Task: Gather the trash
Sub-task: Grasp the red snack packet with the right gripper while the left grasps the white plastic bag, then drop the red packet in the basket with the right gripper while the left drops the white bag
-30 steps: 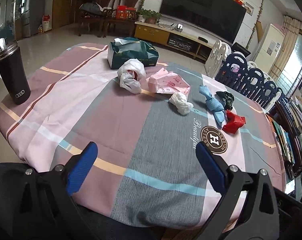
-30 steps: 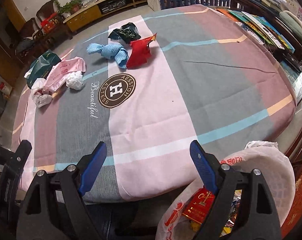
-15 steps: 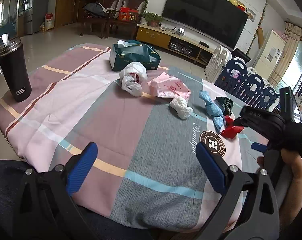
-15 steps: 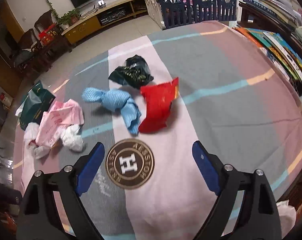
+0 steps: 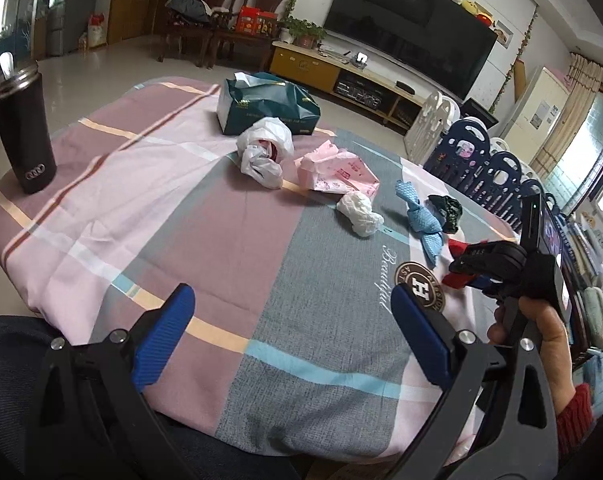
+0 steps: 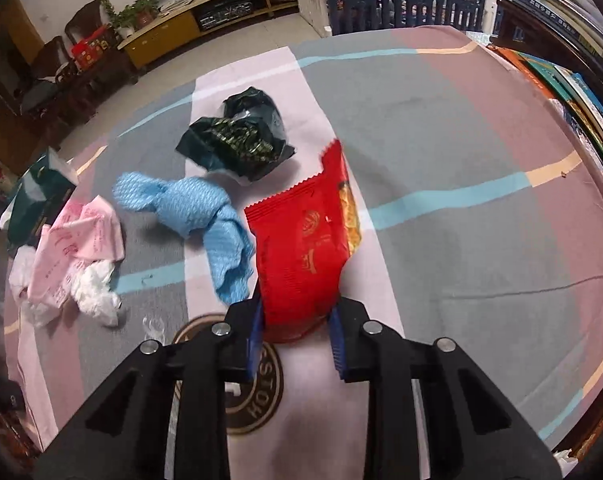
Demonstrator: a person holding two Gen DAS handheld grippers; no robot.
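Moved in over trash pile since 1 s ago: right gripper [image 6: 295, 336] now at red wrapper [image 6: 305, 248], jaws closing w/ wrapper's near end between pads.

Left gripper [image 5: 289, 328] parked at near table edge, jaws spread, nothing between. Wrapper sits center of tablecloth [image 6: 461, 168]; blue cloth wad [image 6: 197, 216] touching at its 9 o'clock, dark green bag [image 6: 237, 136] at 11, pink packet [image 6: 77, 248] and white tissue [image 6: 95, 288] further toward 9. Risks: thin crinkly foil, grip only on tail end, could slip out on lift; pads may snag blue wad or tablecloth. Legible: "Beautiful" script + round "H" logo on cloth; four-ring mark on black tumbler [image 5: 21, 128]. Wrapper print unreadable.
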